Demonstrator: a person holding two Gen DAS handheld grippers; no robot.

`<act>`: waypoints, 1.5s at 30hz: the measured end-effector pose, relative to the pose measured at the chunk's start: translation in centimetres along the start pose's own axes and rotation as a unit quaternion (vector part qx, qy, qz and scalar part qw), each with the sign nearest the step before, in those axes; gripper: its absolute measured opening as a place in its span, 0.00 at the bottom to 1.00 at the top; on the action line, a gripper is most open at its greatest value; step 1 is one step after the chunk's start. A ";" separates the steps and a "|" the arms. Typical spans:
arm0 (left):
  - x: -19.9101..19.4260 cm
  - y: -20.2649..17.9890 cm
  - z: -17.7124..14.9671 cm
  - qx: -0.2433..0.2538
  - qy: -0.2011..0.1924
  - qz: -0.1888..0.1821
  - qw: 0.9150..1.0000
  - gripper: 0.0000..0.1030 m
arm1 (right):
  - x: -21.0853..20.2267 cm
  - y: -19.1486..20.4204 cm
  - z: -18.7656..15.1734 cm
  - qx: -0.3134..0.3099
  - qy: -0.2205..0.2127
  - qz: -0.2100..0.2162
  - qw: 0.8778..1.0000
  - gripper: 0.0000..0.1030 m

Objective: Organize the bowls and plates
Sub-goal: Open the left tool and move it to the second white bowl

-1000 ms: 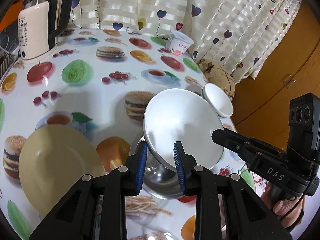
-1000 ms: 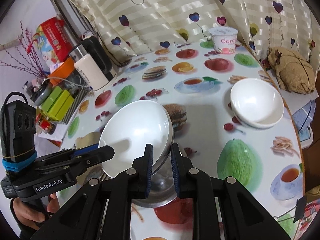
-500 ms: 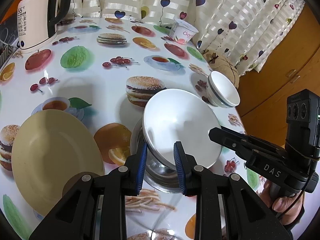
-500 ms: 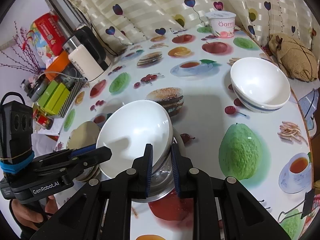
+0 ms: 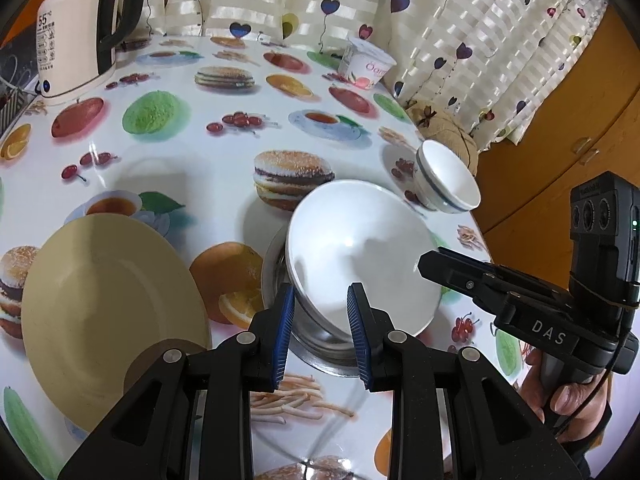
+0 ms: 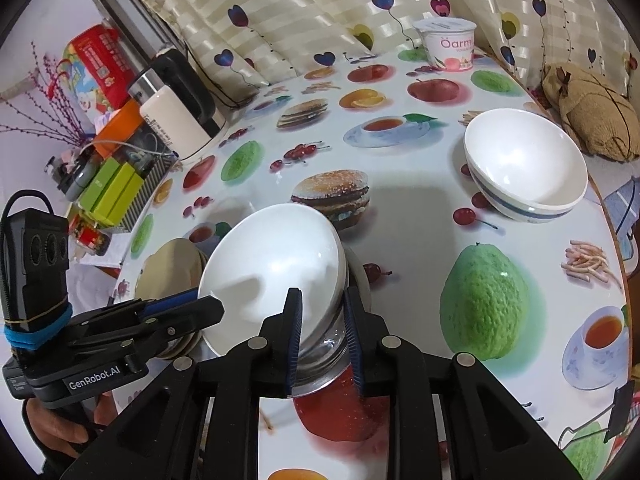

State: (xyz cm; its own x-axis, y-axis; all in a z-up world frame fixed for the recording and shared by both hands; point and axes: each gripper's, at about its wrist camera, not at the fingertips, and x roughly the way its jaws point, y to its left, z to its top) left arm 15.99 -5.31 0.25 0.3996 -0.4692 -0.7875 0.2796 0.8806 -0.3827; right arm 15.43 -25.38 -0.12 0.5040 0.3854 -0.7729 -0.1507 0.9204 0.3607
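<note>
both tongs, left tongs (image 5: 320, 320) and right tongs (image 6: 322, 332), gripped the white bowl's (image 5: 360, 256) rim from opposite sides, tilting it into the steel bowl (image 5: 316, 344) for stacking.

Round table (image 5: 192, 168), fruit-and-burger print cloth. Steel bowl (image 5: 320, 344) near front edge; left of it tan plate (image 5: 108, 312); beyond right, blue-banded white bowl (image 6: 524, 176); far behind, yogurt tub (image 6: 450, 46), kettle (image 5: 72, 48).

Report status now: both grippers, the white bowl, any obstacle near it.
Left gripper and right gripper both on white bowl rim. Bowl tilted in steel bowl. Yellow plate close beside, second white bowl apart.
</note>
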 end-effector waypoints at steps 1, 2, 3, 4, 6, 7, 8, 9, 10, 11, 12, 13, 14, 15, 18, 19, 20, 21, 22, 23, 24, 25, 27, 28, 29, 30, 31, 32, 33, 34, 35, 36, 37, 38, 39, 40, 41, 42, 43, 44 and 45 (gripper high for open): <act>-0.2 -0.1 0.0 0.000 -0.005 0.001 1.000 0.28 | -0.2 -0.1 0.1 0.001 -0.003 0.000 1.000 0.21; -0.5 -0.1 0.1 0.001 -0.008 0.001 1.000 0.28 | -0.3 -0.1 0.1 0.002 -0.005 0.001 1.000 0.21; -0.6 -0.2 0.1 0.003 -0.011 -0.001 1.000 0.28 | -0.5 -0.3 0.2 0.002 -0.009 0.003 1.000 0.21; -0.8 -0.2 0.2 0.003 -0.012 -0.001 1.000 0.28 | -0.7 -0.3 0.2 0.003 -0.010 0.006 1.000 0.21; -1.0 -0.2 0.4 0.003 -0.017 0.001 1.000 0.28 | -1.1 -0.4 0.3 0.003 -0.015 0.009 1.000 0.21; -1.1 -0.2 0.5 0.004 -0.020 0.003 1.000 0.28 | -1.3 -0.5 0.4 0.003 -0.018 0.010 1.000 0.21; -1.2 -0.2 0.6 0.004 -0.022 0.004 1.000 0.28 | -1.5 -0.5 0.4 0.004 -0.020 0.012 1.000 0.21; -1.3 -0.2 0.7 0.003 -0.023 0.004 1.000 0.28 | -1.7 -0.5 0.4 0.003 -0.022 0.013 1.000 0.21; -1.4 -0.2 0.8 0.002 -0.025 0.003 1.000 0.28 | -2.0 -0.6 0.5 0.003 -0.024 0.013 1.000 0.21; -1.6 -0.2 0.9 0.002 -0.028 0.004 1.000 0.28 | -2.2 -0.7 0.5 0.003 -0.026 0.013 1.000 0.21; -1.7 -0.2 1.0 0.003 -0.032 0.006 0.999 0.28 | -2.4 -0.7 0.5 0.003 -0.028 0.014 1.000 0.21; -1.8 -0.3 1.1 0.004 -0.034 0.006 0.999 0.28 | -2.6 -0.8 0.5 0.003 -0.031 0.015 0.999 0.21; -2.0 -0.5 1.2 0.005 -0.037 0.003 0.999 0.28 | -2.9 -0.9 0.5 0.003 -0.033 0.016 0.999 0.21; -2.1 -0.7 1.3 0.008 -0.040 0.000 0.999 0.28 | -3.1 -1.0 0.5 0.003 -0.036 0.016 0.999 0.21; -2.3 -1.2 1.5 0.016 -0.044 -0.006 0.999 0.28 | -3.7 -1.5 0.5 0.005 -0.043 0.015 0.999 0.21; -2.3 -1.6 1.7 0.019 -0.045 -0.008 0.999 0.28 | -3.9 -1.8 0.6 0.007 -0.045 0.014 0.999 0.21; -2.3 -1.8 1.7 0.021 -0.046 -0.009 0.999 0.28 | -4.1 -2.0 0.6 0.008 -0.046 0.014 0.999 0.21; -2.2 -1.9 1.8 0.023 -0.046 -0.010 0.999 0.28 | -4.2 -2.3 0.6 0.010 -0.048 0.014 0.999 0.21; -2.1 -2.2 2.0 0.026 -0.046 -0.013 0.999 0.28 | -4.4 -2.6 0.6 0.013 -0.050 0.012 0.999 0.21; -2.0 -2.4 2.1 0.027 -0.046 -0.014 0.998 0.28 | -4.6 -2.9 0.6 0.015 -0.051 0.011 0.999 0.21; -1.9 -2.6 2.2 0.029 -0.046 -0.016 0.998 0.28 | -4.7 -3.2 0.6 0.017 -0.052 0.011 0.998 0.21; -1.8 -2.8 2.2 0.030 -0.046 -0.017 0.998 0.28 | -4.8 -3.5 0.6 0.020 -0.053 0.010 0.998 0.21; -1.5 -3.1 2.4 0.031 -0.048 -0.018 0.998 0.28 | -5.1 -4.0 0.5 0.023 -0.055 0.008 0.998 0.21; -1.4 -3.3 2.4 0.032 -0.048 -0.017 0.998 0.28 | -5.2 -4.2 0.5 0.023 -0.055 0.006 0.998 0.21; -1.2 -3.6 2.5 0.034 -0.046 -0.018 0.998 0.28 | -5.3 -4.5 0.5 0.022 -0.056 0.003 0.998 0.21; -1.0 -3.8 2.6 0.036 -0.045 -0.019 0.998 0.28 | -5.3 -4.7 0.5 0.021 -0.055 0.001 0.998 0.22; -0.8 -4.2 2.8 0.039 -0.043 -0.021 0.998 0.28 | -5.5 -5.0 0.6 0.022 -0.057 -0.002 0.998 0.22; -0.7 -4.5 2.9 0.041 -0.043 -0.022 0.998 0.28 | -5.6 -5.3 0.6 0.023 -0.058 -0.006 0.998 0.24; -0.6 -4.8 3.0 0.044 -0.043 -0.022 0.998 0.28 | -5.7 -5.5 0.7 0.023 -0.060 -0.010 0.998 0.25; -0.4 -5.1 3.1 0.046 -0.043 -0.023 0.998 0.28 | -5.9 -5.8 0.8 0.023 -0.064 -0.016 0.998 0.28; -0.2 -5.4 3.3 0.048 -0.043 -0.025 0.998 0.28 | -6.0 -6.1 0.9 0.025 -0.065 -0.018 0.997 0.29; -0.1 -5.7 3.5 0.049 -0.042 -0.027 0.998 0.28 | -6.2 -6.4 0.9 0.028 -0.066 -0.020 0.997 0.29; 0.0 -5.9 3.7 0.050 -0.042 -0.027 0.997 0.28 | -6.3 -6.8 1.0 0.029 -0.068 -0.024 0.997 0.29; 0.2 -6.2 3.9 0.053 -0.041 -0.028 0.997 0.28 | -6.4 -7.0 1.1 0.029 -0.069 -0.028 0.997 0.29; 0.4 -6.6 4.1 0.055 -0.041 -0.028 0.997 0.28 | -6.5 -7.2 1.2 0.028 -0.070 -0.031 0.997 0.29; 0.6 -6.9 4.3 0.058 -0.040 -0.028 0.997 0.28 | -6.6 -7.6 1.3 0.029 -0.071 -0.033 0.997 0.29; 0.8 -7.2 4.4 0.059 -0.038 -0.030 0.997 0.28 | -6.6 -7.7 1.4 0.029 -0.072 -0.035 0.996 0.29; 0.9 -7.4 4.6 0.059 -0.037 -0.031 0.997 0.28 | -6.7 -7.9 1.4 0.028 -0.073 -0.038 0.996 0.29; 1.1 -7.7 4.9 0.060 -0.036 -0.032 0.997 0.28 | -6.8 -8.1 1.5 0.027 -0.074 -0.042 0.996 0.29; 1.3 -8.0 5.2 0.062 -0.035 -0.033 0.997 0.28 | -6.9 -8.3 1.6 0.027 -0.075 -0.045 0.996 0.29; 1.6 -8.4 5.5 0.064 -0.034 -0.033 0.997 0.28 | -6.9 -8.6 1.8 0.027 -0.076 -0.047 0.996 0.29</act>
State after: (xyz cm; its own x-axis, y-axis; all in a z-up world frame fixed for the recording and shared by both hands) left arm 19.05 -13.78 4.87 0.4328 -0.5337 -0.7265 0.4148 0.8335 -0.3651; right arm 14.75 -36.09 3.01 0.6371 0.2791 -0.7185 -0.0530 0.9458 0.3204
